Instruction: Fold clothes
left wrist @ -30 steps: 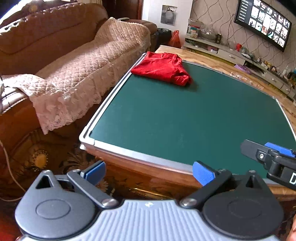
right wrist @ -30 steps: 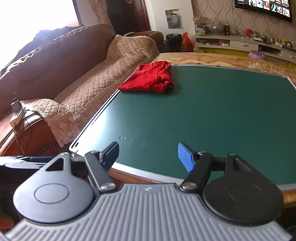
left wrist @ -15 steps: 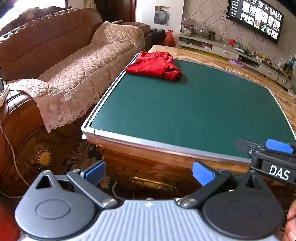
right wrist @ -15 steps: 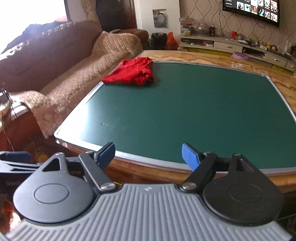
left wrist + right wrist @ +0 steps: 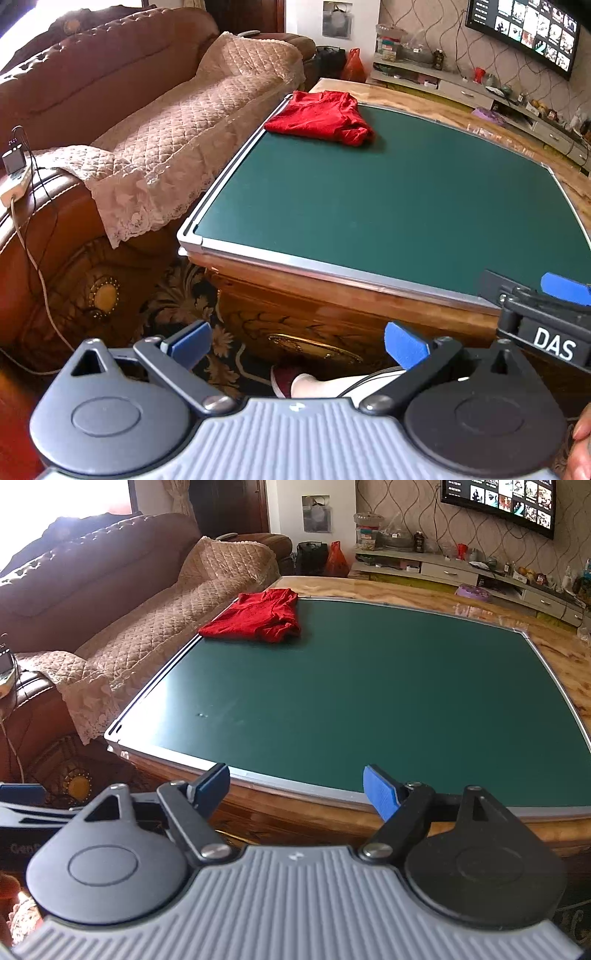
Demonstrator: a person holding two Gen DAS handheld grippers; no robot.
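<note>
Red shirt [image 5: 319, 116] bunched at desk's [image 5: 388, 206] far-left corner | left gripper [image 5: 297, 345] jaws apart, empty | right gripper [image 5: 297, 788] jaws apart, empty, at near edge

Left claw [image 5: 297, 343] agape, red garment [image 5: 319, 117] on green board [image 5: 388, 206]

A brown sofa [image 5: 110, 74] with a quilted cover [image 5: 192, 122] flanks the green-topped table [image 5: 388, 206].

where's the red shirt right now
The red shirt lies on the far left corner of the green board, on the side next to the sofa; both wrist views show it, far from either gripper.
</note>
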